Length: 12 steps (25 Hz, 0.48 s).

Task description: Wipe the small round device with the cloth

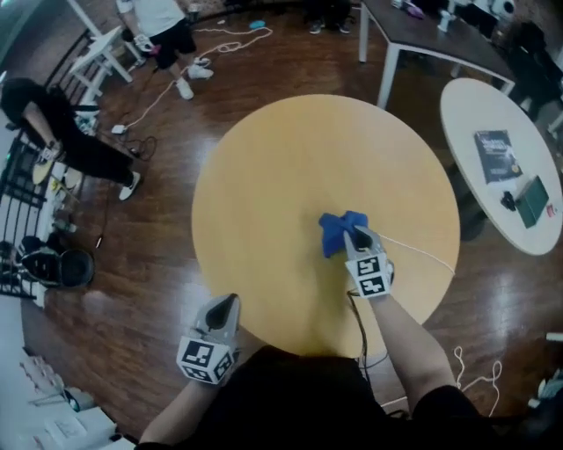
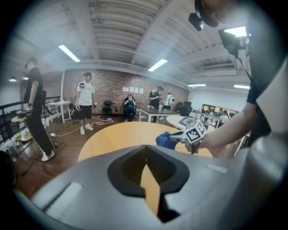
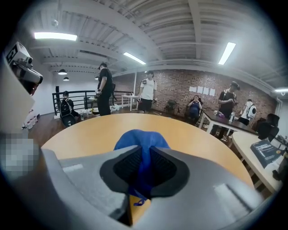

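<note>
A blue cloth point(image 1: 339, 230) hangs bunched over the right half of the round wooden table point(image 1: 281, 158). My right gripper point(image 1: 357, 235) is shut on it; in the right gripper view the cloth point(image 3: 140, 138) fills the gap between the jaws of the right gripper point(image 3: 143, 152). My left gripper point(image 1: 228, 303) is over the table's near left edge, jaws together with nothing in them. From the left gripper point(image 2: 145, 149) the cloth point(image 2: 165, 140) shows ahead to the right. No small round device shows in any view. A thin white cable point(image 1: 422, 251) runs from the cloth toward the right edge.
A white round table point(image 1: 475, 114) with a book point(image 1: 495, 156) stands to the right. A dark desk point(image 1: 422, 35) is behind it. People point(image 1: 163, 26) and cables point(image 1: 167, 83) occupy the wooden floor at the far left, beside a black railing point(image 1: 13, 193).
</note>
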### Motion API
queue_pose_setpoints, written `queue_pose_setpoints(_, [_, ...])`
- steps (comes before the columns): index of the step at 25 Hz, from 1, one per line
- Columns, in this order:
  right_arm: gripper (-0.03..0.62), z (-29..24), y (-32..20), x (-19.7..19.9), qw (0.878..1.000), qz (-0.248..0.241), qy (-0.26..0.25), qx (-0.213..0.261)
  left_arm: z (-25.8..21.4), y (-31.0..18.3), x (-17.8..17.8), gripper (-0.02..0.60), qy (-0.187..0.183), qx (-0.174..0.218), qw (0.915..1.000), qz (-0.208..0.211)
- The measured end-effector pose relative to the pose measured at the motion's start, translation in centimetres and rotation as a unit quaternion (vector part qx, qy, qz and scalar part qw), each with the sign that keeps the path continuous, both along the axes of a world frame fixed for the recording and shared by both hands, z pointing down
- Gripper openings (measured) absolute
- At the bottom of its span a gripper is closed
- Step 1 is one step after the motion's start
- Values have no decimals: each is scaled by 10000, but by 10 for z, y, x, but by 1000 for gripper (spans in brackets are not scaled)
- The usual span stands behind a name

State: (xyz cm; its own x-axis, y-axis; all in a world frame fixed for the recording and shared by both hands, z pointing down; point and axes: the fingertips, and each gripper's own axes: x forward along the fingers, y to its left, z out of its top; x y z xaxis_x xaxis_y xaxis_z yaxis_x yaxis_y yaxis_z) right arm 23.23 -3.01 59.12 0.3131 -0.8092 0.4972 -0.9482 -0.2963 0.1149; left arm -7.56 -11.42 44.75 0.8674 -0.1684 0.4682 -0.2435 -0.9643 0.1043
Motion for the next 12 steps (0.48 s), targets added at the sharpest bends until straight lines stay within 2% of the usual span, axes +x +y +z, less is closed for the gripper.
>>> queue_pose_setpoints(2, [55, 3, 31, 30, 9998, -9, -84, 159, -12, 34, 25, 3, -77, -1, 10000, 8])
queue_pose_setpoints(5, [55, 9, 74, 46, 9991, 408, -71, -63, 16, 66, 60, 3, -7, -311, 9979, 560])
queue_pose_setpoints(7, [55, 14, 70, 38, 9981, 582, 2, -188, 30, 47, 60, 3, 65, -313, 9969, 724])
queue_pose_setpoints(9, [55, 27, 42, 29, 9984, 553, -52, -137, 36, 20, 50, 3, 87, -172, 9978, 633])
queue_pose_setpoints(12, [55, 31, 20, 20, 9988, 454, -186, -76, 34, 6, 39, 3, 63, -98, 9988, 474])
